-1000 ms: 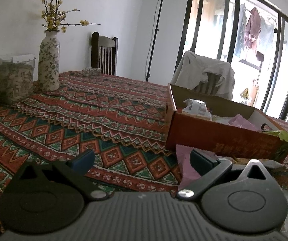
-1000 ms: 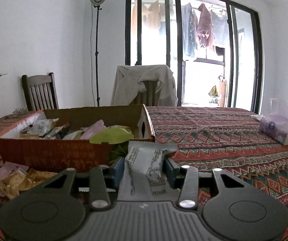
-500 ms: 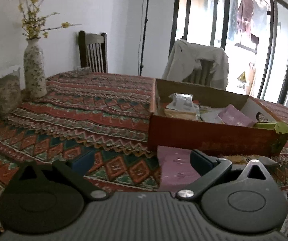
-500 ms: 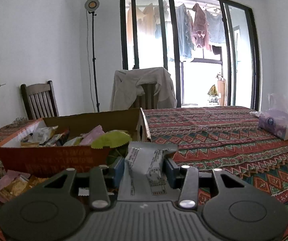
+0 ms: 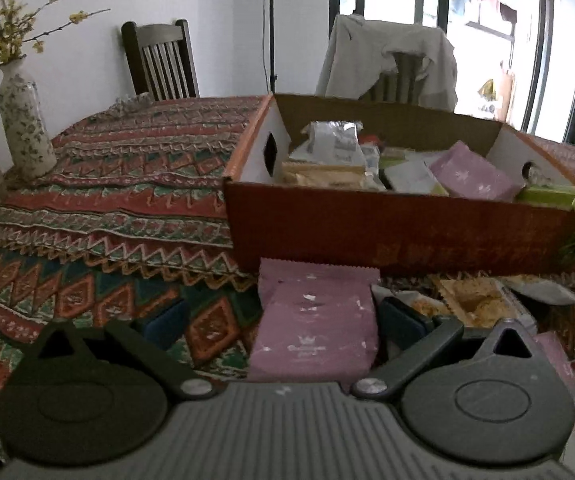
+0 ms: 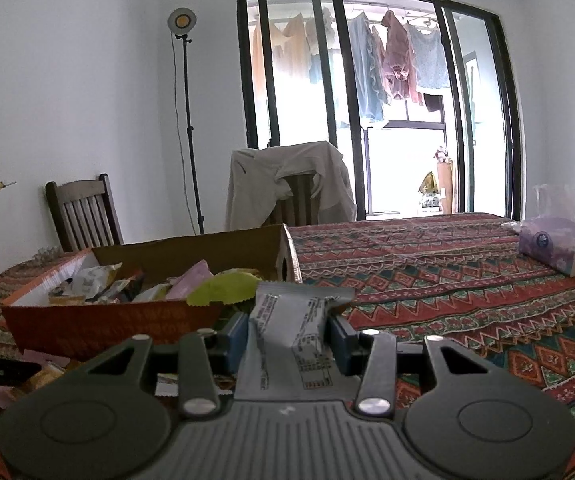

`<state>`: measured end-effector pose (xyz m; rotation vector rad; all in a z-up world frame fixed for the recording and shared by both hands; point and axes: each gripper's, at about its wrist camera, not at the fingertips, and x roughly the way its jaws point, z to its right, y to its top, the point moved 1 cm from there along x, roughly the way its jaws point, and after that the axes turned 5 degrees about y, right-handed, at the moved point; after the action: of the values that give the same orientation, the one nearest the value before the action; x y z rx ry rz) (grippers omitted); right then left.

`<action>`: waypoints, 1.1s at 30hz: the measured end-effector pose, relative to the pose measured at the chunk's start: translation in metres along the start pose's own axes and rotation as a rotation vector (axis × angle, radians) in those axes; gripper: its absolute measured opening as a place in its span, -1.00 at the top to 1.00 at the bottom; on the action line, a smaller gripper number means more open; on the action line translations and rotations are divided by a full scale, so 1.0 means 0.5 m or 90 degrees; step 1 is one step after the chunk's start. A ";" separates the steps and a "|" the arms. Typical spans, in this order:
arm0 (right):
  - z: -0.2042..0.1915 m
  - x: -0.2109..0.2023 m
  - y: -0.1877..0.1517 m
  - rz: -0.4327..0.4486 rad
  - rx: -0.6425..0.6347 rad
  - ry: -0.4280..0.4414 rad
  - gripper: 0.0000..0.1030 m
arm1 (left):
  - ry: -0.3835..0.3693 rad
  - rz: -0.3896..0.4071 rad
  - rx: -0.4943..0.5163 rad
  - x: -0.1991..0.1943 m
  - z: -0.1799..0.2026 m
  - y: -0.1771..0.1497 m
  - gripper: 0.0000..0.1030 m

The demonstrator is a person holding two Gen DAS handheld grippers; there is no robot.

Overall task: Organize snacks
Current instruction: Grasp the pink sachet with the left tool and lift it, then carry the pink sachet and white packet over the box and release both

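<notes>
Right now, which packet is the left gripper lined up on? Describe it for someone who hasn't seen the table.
Find the orange cardboard box on the patterned tablecloth. Against its near wall lies a mauve snack packet, between the left gripper's open jaws. Unlike the clear cracker packets beside it, it is opaque with white specks.

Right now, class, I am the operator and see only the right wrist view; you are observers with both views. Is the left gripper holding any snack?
Observer: No. The left gripper is open. A flat pink foil snack packet lies between its fingers, with a clear gap at the left finger.
Operator: My right gripper is shut on a grey printed wrapper. What lies beside that pink packet?
Observer: A clear packet of yellowish crackers lies to its right on the patterned tablecloth, in front of the orange cardboard box.
Operator: What marks the box's left end?
Observer: A diamond-shaped cutout in the white end wall, next to a crumpled silver packet.
</notes>
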<state>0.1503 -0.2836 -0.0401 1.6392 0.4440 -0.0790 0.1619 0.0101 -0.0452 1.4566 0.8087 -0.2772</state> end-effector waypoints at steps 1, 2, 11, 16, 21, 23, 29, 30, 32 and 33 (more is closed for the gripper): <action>0.000 -0.001 0.000 0.001 0.001 0.002 0.17 | 0.005 -0.007 0.004 0.005 0.005 -0.001 -0.98; 0.001 -0.002 0.000 0.002 0.002 0.005 0.17 | 0.005 -0.017 0.005 0.012 0.009 -0.003 -0.94; 0.005 -0.008 0.000 0.007 0.007 0.010 0.17 | -0.020 -0.007 -0.016 -0.001 0.000 -0.007 -0.23; 0.006 -0.008 0.001 0.011 0.008 0.006 0.17 | -0.015 0.004 -0.029 -0.015 -0.014 -0.010 -0.23; 0.005 -0.012 0.001 0.019 0.008 0.004 0.17 | -0.013 0.034 -0.043 -0.048 -0.036 -0.010 -0.23; 0.003 -0.014 0.001 0.025 0.007 0.005 0.17 | -0.016 0.046 -0.050 -0.062 -0.047 -0.009 -0.23; 0.001 -0.026 0.003 0.048 0.001 0.008 0.17 | -0.029 0.092 -0.071 -0.114 -0.072 0.002 -0.23; 0.000 -0.028 0.003 0.052 0.000 0.007 0.17 | -0.032 0.102 -0.073 -0.123 -0.075 0.005 -0.23; -0.001 -0.031 0.004 0.061 -0.004 0.005 0.17 | -0.041 0.114 -0.077 -0.139 -0.079 0.012 -0.23; -0.002 -0.033 0.005 0.066 -0.007 0.005 0.17 | -0.046 0.119 -0.080 -0.146 -0.081 0.016 -0.23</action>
<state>0.1357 -0.2866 -0.0324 1.6498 0.3650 0.0071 0.1020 0.0275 0.0109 1.3854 0.6153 -0.1336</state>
